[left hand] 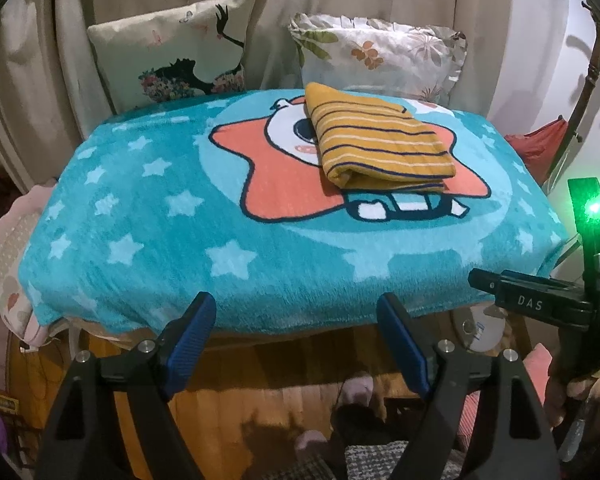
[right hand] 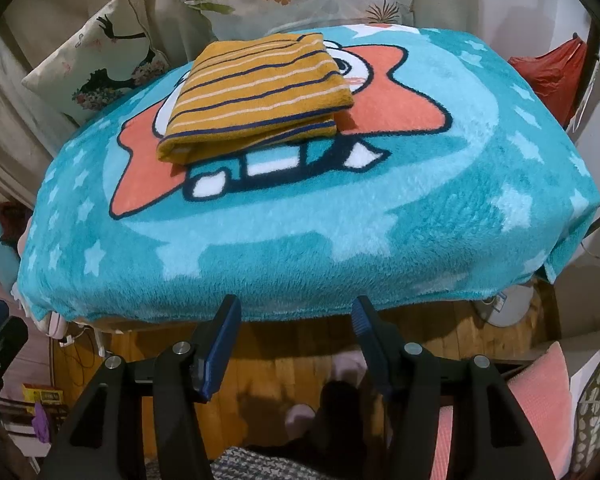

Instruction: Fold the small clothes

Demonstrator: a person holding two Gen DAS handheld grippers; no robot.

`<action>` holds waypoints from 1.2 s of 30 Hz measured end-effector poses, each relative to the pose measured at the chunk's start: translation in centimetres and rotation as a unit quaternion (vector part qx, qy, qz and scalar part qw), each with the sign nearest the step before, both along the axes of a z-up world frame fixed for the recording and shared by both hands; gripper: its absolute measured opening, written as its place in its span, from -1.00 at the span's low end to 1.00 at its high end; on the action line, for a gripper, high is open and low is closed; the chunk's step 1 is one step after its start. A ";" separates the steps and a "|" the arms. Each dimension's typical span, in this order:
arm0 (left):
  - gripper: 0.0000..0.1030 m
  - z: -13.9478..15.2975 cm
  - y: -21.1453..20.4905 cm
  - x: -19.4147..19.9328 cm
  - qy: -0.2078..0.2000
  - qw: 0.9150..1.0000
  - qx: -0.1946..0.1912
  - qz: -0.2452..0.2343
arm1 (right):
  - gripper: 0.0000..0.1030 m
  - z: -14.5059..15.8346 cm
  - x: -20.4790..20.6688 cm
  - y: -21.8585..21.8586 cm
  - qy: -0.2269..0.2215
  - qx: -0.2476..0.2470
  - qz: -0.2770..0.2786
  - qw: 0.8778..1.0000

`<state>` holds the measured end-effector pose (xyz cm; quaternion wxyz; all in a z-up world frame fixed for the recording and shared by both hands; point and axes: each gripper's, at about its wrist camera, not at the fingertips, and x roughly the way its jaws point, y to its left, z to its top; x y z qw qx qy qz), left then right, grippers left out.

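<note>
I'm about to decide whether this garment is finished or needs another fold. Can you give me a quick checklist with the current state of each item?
1. Striped garment folded into a compact stack: ok.
2. Garment lying fully on the blanket, away from its edges: ok.
3. Left gripper jaws open, holding nothing: ok.
4. Right gripper jaws open, holding nothing: ok.
5. Both grippers back at the blanket's near edge, clear of the garment: ok.
6. Layers squared underneath: cannot tell.
</note>
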<state>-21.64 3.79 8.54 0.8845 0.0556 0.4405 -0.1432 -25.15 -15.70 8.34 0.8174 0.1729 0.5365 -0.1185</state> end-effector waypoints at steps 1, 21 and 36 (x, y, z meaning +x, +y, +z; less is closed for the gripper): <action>0.59 -0.2 0.0 0.0 0.004 1.000 0.000 -0.001 | 0.21 0.1 0.0 0.0 0.000 0.000 0.000 1.000; 0.59 -2.1 -1.3 0.6 0.045 0.999 -0.012 -0.019 | 0.23 -1.2 -1.9 -1.0 0.018 -0.003 -0.028 0.999; 0.59 -2.3 -0.9 0.5 0.055 0.998 -0.021 -0.012 | 0.25 -1.1 -1.2 -0.1 0.018 -0.010 -0.012 1.000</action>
